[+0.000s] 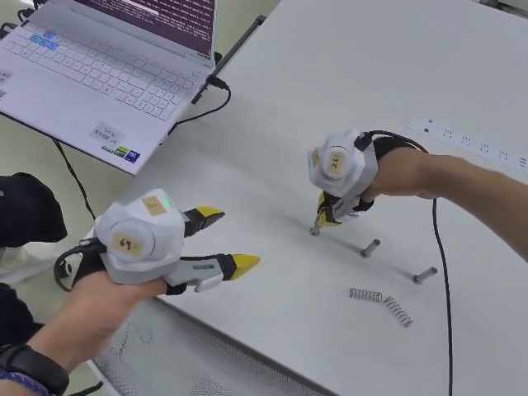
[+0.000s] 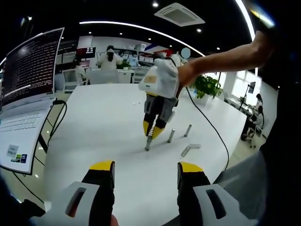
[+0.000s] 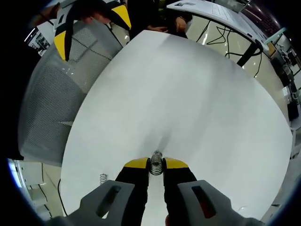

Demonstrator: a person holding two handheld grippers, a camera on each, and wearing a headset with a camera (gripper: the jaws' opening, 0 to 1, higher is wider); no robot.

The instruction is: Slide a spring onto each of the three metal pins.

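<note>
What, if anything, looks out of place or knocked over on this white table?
Nothing stands out. Two small metal coil springs lie flat beside two bare metal pins; the right gripper holds a third spring.

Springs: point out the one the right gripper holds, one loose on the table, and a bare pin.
held spring (image 3: 156,165), right gripper view, middle coils.
loose spring (image 1: 365,294), head view, middle of coil.
bare pin (image 1: 370,247), head view, mid-shaft.

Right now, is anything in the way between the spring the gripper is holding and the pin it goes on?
No, nothing visible. The right gripper holds the spring directly over the pin, with bare table around it. The other two pins and loose springs sit off to the side.
</note>
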